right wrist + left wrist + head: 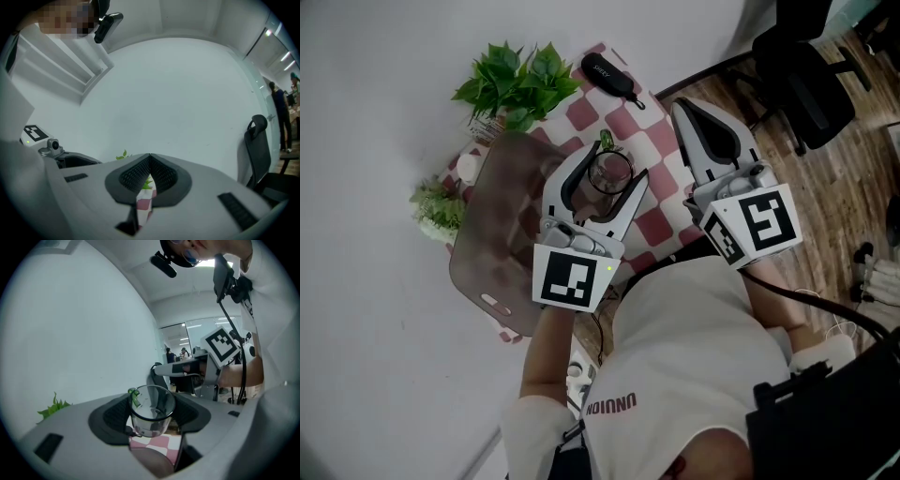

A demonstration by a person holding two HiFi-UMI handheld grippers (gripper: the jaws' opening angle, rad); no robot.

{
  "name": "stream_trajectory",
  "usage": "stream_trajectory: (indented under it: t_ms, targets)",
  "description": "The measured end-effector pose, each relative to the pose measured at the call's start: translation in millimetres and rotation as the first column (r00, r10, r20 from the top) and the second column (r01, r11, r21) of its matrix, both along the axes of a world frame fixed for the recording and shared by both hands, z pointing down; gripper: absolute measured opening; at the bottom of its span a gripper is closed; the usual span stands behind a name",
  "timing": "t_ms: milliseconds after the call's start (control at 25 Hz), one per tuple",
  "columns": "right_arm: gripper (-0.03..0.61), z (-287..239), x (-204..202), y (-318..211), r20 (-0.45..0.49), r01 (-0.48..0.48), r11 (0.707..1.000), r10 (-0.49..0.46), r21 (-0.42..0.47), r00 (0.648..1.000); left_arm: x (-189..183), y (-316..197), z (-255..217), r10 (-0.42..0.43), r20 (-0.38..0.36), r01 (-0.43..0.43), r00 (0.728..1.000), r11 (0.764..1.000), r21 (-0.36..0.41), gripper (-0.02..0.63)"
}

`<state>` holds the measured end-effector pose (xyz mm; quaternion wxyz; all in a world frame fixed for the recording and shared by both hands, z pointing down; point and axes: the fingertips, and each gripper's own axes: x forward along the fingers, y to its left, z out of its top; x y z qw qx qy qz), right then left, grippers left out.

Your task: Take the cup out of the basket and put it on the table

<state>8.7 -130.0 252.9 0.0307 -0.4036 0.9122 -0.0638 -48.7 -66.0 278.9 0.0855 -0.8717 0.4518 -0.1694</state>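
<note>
A clear cup (151,411) is gripped between the jaws of the left gripper (617,161). The jaws are spread wide, and their dark ribbed pads are pressed against the two sides of the cup. The cup is held upright with its open mouth turned up. A small green piece (134,394) is seen at its rim.

In the head view the cup is outside the basket (502,234), just to the right of it, over the counter (670,225), which is covered by a red and white checked cloth (661,141). In the left gripper view the cloth is seen below the base of the cup. Whether the base touches the cloth cannot be told.

The basket is brown and see-through and lies on the left part of the cloth, with a slot handle at its near end.

The right gripper (678,105) is held to the right of the cup and apart from it. Its jaws are closed tip to tip and nothing is held between them. Only a strip of the checked cloth is seen through the gap behind the tips.

A leafy green plant (520,84) is set at the far end of the counter. A smaller plant (439,208) is placed beside the far side of the basket. A black case (609,77) lies on the cloth near the leafy plant. A black office chair (806,75) is seen on the wooden floor (839,187) to the right
</note>
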Motion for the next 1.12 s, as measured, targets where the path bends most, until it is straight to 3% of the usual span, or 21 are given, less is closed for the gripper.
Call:
stream_trajectory:
  t_ms: [1120]
  targets:
    - [0.017,7,37,-17,-0.001,-0.066,0.998,0.066,-0.025,0.998,55,-8,18,0.096,-0.002,-0.096,0.995,0.993,-0.068,0.281]
